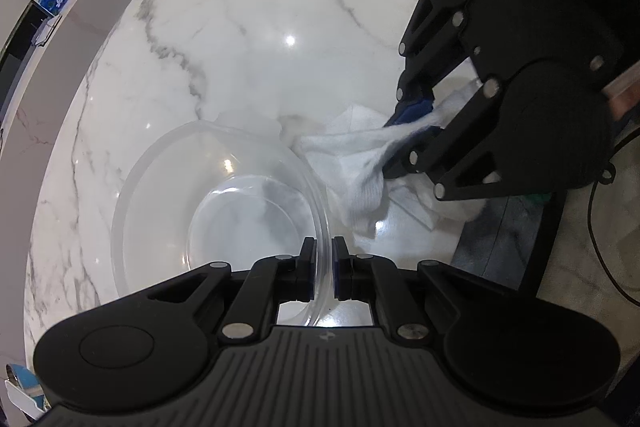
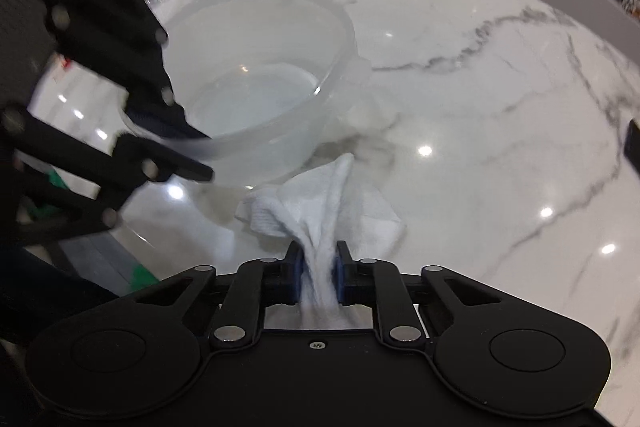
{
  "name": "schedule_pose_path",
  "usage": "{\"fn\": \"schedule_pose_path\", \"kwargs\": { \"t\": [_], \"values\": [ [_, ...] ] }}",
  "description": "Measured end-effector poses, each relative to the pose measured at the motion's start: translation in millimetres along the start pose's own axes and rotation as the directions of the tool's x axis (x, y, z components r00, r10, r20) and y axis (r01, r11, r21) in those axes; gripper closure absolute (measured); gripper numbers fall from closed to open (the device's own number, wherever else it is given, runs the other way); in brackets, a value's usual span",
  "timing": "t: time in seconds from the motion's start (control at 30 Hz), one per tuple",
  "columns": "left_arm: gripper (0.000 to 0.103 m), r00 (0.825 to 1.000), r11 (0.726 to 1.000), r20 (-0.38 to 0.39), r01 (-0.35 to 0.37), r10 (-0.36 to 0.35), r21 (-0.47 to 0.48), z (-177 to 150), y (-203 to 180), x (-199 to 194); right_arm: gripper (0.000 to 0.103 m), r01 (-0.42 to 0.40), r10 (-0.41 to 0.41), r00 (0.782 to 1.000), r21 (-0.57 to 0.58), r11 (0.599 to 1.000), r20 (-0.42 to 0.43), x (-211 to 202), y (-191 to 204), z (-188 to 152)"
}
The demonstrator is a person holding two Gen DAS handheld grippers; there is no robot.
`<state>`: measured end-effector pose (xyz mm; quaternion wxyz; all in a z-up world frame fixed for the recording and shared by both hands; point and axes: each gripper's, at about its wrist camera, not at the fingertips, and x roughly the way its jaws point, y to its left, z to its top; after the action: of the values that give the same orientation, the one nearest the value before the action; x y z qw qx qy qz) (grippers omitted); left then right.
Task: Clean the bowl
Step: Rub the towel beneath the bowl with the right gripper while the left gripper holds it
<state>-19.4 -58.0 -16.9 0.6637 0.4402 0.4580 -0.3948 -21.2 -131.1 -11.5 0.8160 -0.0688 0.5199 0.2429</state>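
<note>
- Between the left gripper (image 1: 323,267) fingers: near rim of clear bowl (image 1: 216,203), pinched wall-on; presumably steadies bowl on marble table (image 1: 240,27) for wiping.
- Clamped in right gripper (image 2: 319,279): bunched white cloth (image 2: 320,207), outside bowl, just beside its wall.
- Fits both approach and withdrawal of cloth; cleanliness not discernible.

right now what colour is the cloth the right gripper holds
White, plain, with no pattern; the cloth shows best in the right wrist view.
</note>
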Motion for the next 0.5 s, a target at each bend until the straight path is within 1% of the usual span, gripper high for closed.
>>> {"fn": "schedule_pose_path", "kwargs": {
  "t": [0.17,0.2,0.3,0.33,0.4,0.43,0.5],
  "values": [
    [0.094,1.0,1.0,-0.027,-0.017,0.016,-0.021,-2,6,4,0.09,-0.022,0.022,1.0,0.02,1.0,0.0,-5,-3,4],
    [0.094,0.999,1.0,-0.028,-0.015,0.015,-0.02,-2,7,4,0.09,-0.03,0.03,1.0,0.03,0.999,0.004,-4,-4,-4],
    [0.094,0.999,1.0,-0.036,-0.016,0.015,-0.019,-1,7,7,0.09,-0.047,0.047,0.999,0.044,0.998,0.009,-4,-5,-4],
    [0.095,0.999,1.0,-0.033,-0.023,0.023,-0.012,0,6,7,0.09,-0.054,0.054,0.999,0.048,0.997,0.009,-4,-6,-3],
    [0.096,0.999,0.998,-0.003,-0.048,0.048,-0.038,2,8,7,0.089,-0.07,0.07,0.998,0.059,0.996,0.01,-4,-6,-2],
    [0.096,0.998,0.996,0.002,-0.058,0.059,-0.068,3,11,7,0.089,-0.079,0.078,0.997,0.065,0.995,0.009,-3,-5,-2],
    [0.097,0.997,0.995,-0.011,-0.078,0.077,-0.068,3,13,9,0.089,-0.093,0.093,0.996,0.076,0.993,0.005,0,-5,-1]
  ]
}}
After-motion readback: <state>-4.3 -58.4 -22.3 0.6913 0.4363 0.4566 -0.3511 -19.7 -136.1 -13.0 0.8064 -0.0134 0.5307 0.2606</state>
